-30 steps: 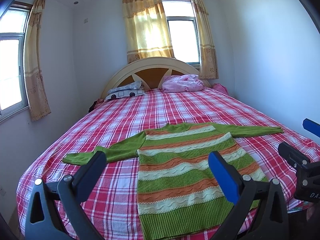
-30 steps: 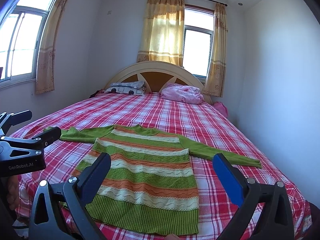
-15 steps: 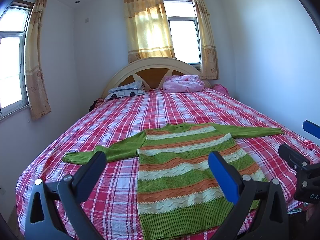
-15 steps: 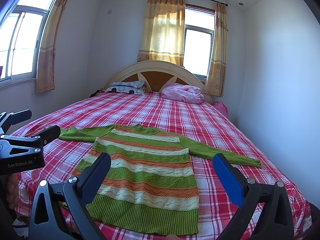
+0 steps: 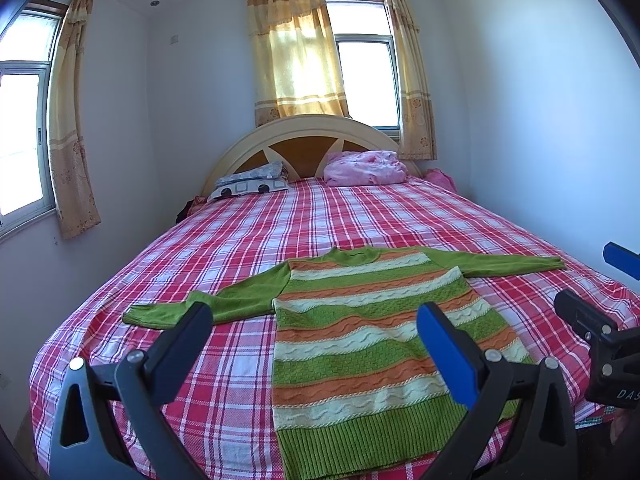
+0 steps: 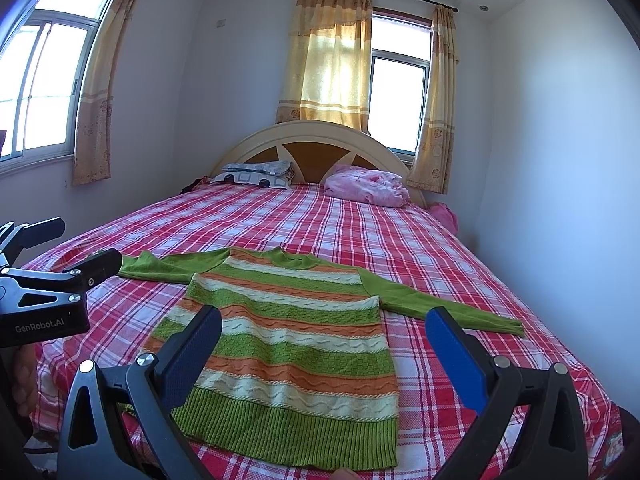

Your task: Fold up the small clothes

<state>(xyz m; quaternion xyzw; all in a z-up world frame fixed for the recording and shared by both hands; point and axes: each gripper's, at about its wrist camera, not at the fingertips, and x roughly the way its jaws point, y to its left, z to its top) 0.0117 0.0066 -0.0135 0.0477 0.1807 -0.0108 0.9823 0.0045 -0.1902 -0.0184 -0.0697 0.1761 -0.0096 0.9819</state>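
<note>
Nothing shifted since earlier frames — striped sweater (image 5: 372,344) lies flat, sleeves spread, at 6 o'clock on plaid bed (image 5: 360,220). Left gripper (image 5: 316,332) and right gripper (image 6: 324,340) — both gaping wide, holding nothing.

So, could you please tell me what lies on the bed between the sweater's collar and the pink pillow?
Nothing: between the sweater collar and the pink pillow there is only bare plaid bedspread, in both wrist views.
</note>
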